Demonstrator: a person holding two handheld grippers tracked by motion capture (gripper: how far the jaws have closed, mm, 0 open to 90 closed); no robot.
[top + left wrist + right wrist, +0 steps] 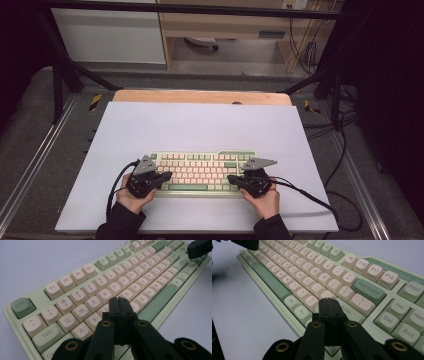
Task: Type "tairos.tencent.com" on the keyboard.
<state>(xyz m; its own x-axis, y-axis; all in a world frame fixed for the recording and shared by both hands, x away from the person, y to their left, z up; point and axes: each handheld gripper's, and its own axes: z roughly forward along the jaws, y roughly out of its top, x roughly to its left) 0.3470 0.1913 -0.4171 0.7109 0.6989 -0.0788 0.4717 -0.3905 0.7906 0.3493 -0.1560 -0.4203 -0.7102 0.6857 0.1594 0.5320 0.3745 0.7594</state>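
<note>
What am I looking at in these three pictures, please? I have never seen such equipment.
A person sits at a table and holds a hand tool with a two-jaw claw in each hand. The high view looks down from above: the left claw and the right claw rest over the two ends of a green and cream keyboard, which lies on a white board. The other two pictures come from small cameras riding on each tool. In them you look along the shut left claw near the letter keys, and the shut right claw near the Enter key. Neither claw holds anything.
</note>
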